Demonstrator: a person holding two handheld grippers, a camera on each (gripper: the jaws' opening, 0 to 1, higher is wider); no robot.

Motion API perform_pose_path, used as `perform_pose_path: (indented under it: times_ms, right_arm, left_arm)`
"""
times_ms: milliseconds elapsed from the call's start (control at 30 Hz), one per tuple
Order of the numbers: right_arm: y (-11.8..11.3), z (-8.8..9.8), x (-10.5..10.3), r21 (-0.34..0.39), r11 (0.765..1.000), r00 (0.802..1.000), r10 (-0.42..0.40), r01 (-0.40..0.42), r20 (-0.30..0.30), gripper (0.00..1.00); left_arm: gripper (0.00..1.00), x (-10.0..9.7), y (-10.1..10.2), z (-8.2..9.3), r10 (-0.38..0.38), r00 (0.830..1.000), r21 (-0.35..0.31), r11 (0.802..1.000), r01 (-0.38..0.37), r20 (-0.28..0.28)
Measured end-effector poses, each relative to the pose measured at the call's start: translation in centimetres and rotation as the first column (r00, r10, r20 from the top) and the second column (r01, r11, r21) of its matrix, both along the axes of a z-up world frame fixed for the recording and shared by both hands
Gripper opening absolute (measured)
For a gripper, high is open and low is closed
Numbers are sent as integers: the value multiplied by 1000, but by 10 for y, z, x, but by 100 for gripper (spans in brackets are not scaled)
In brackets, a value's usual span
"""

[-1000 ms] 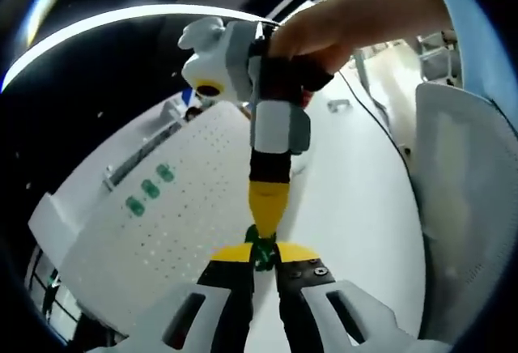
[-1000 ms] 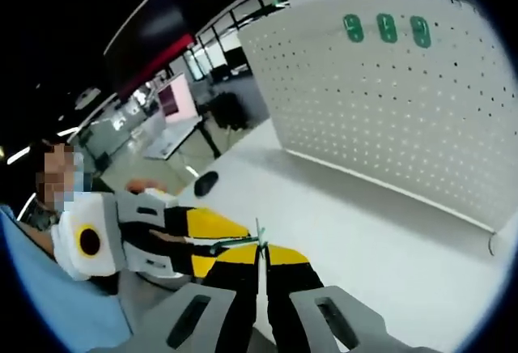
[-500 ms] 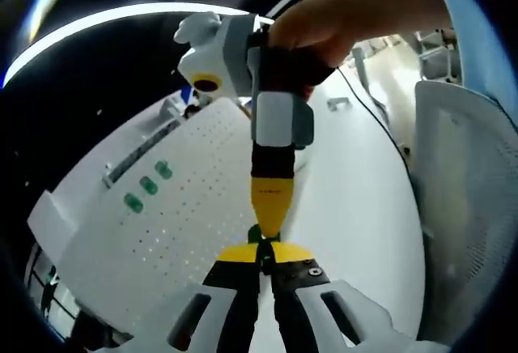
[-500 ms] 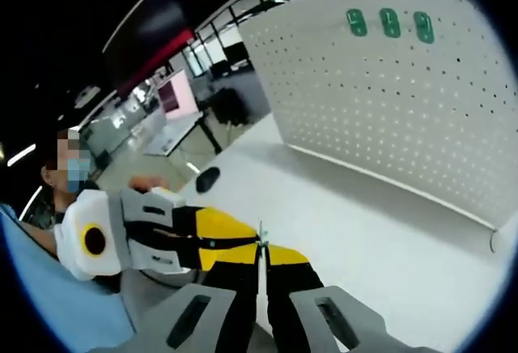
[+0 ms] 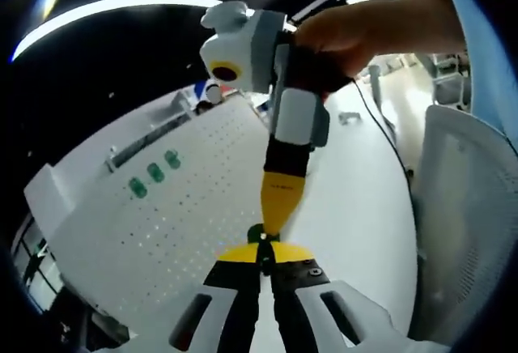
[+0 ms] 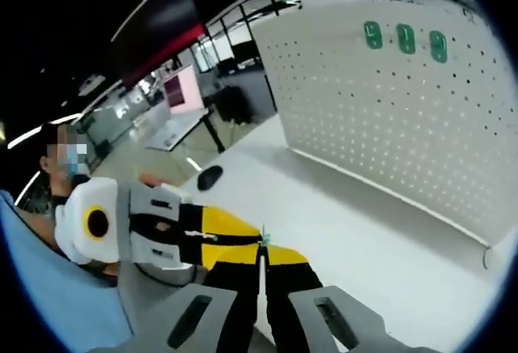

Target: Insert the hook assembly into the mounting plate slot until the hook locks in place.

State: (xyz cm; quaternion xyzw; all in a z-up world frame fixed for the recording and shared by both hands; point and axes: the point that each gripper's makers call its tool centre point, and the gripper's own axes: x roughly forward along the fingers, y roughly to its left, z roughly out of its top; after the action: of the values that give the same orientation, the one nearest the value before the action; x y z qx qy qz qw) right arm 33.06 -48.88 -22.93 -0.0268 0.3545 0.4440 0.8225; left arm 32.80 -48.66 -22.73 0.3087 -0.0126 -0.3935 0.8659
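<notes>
White perforated pegboard point(image 5: 170, 215) fills the left side of the left gripper view, standing tilted on a white table point(image 5: 356, 199), with three green hooks point(image 5: 154, 173) set in a short row near its upper edge. To the right of the board, at the bottom centre, the left gripper point(image 5: 263, 253) has its yellow-tipped jaws drawn together on a small green hook piece point(image 5: 261, 236), which sits right at the tips. The right gripper point(image 5: 278, 207) comes down from above in a person's hand point(image 5: 364, 33), its yellow tips meeting the same green piece from the other side. Farther right stands a pale mesh chair back point(image 5: 461, 207).

In the right gripper view, a person in a blue sleeve point(image 6: 40, 288) is at the far left, holding the left gripper point(image 6: 231, 238), whose yellow tips reach in to the centre. There the right gripper point(image 6: 261, 249) has its jaws pressed close, with a thin green sliver of the hook piece point(image 6: 262, 238) showing at the tips where both grippers meet. A dark computer mouse point(image 6: 210, 177) lies on the table point(image 6: 356, 231) beyond. To the right rises the pegboard point(image 6: 388, 118), well apart from the held piece, its three green hooks point(image 6: 405, 39) near the top.
</notes>
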Motion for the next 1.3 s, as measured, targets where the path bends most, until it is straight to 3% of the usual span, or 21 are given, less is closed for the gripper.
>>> perform_pose_path:
  times_ms: [133, 333, 400, 667, 1300]
  right_arm:
    - [1, 4, 1, 0, 1000, 999, 15, -15, 31, 0]
    - [1, 13, 2, 1, 999, 996, 34, -34, 86, 1]
    - [-1, 15, 4, -14, 999, 991, 47, -46, 127, 4]
    - [-3, 21, 6, -5, 998, 982, 59, -59, 178, 9]
    - [-15, 44, 11, 98, 990, 931, 61, -102, 361, 44]
  left_arm:
    - [4, 1, 1, 2, 4, 1000, -31, 1000, -4, -18]
    - [3, 6, 7, 10, 30, 996, -150, 988, -43, -85]
    - [3, 7, 9, 11, 37, 995, -160, 986, -52, -91]
    - [3, 12, 13, 14, 63, 988, -216, 972, -93, -140]
    - [3, 22, 23, 30, 96, 979, -272, 951, -144, -181]
